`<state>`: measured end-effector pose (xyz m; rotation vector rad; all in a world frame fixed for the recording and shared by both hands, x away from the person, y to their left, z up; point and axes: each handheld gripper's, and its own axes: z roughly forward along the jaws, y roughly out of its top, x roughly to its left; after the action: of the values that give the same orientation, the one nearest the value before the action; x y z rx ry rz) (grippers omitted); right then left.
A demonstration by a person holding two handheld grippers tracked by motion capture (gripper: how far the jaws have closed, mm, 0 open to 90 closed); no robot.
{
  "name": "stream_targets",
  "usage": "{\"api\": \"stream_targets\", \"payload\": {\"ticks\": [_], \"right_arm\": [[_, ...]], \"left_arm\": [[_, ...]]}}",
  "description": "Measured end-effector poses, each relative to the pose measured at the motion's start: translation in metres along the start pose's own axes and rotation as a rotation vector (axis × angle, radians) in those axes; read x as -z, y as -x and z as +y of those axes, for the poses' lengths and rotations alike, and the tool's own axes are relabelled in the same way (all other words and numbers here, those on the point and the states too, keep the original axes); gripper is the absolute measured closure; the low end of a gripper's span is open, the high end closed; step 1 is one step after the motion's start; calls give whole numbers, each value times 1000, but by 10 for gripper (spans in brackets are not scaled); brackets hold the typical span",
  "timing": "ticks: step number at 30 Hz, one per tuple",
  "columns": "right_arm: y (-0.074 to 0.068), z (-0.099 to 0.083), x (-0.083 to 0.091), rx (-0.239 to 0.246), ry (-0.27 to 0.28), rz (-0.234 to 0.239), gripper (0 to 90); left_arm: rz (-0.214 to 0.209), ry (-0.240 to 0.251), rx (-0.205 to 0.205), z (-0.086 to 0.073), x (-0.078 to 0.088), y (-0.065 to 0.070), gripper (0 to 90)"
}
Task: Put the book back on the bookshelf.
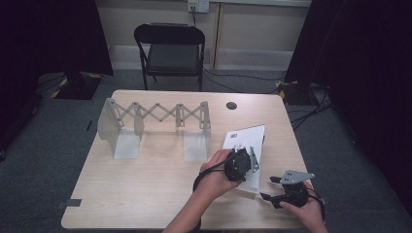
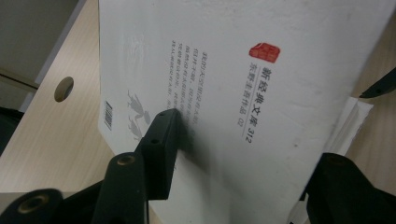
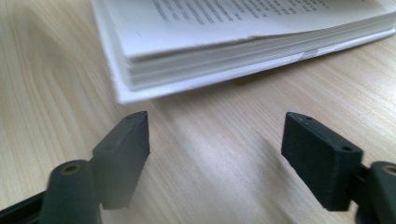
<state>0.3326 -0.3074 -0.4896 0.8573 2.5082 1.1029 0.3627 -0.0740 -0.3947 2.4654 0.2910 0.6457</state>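
From above, one white book (image 1: pixel 248 145) lies near the table's (image 1: pixel 145 194) right edge, beside one folding rack (image 1: pixel 155 121). The left gripper (image 2: pixel 233 154) clamps its lifted cover; a slip would drop it. The right gripper (image 3: pixel 215 154), jaws spread empty, might snag pages.

Paper book (image 2: pixel 261 93) (matt cover), wood-grain table (image 3: pixel 210 154).

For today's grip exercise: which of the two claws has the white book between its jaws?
The left claw; the right claw stands empty beside the book.
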Motion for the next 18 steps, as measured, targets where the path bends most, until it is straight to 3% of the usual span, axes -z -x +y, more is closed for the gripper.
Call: {"api": "stream_targets", "payload": {"ticks": [10, 18], "right_arm": [[1, -4, -2, 31, -9, -23, 228], [1, -2, -8, 10, 6, -32, 219]], "left_arm": [[-28, -38, 47, 14, 19, -7, 534], [-47, -63, 61, 21, 26, -7, 543]]}}
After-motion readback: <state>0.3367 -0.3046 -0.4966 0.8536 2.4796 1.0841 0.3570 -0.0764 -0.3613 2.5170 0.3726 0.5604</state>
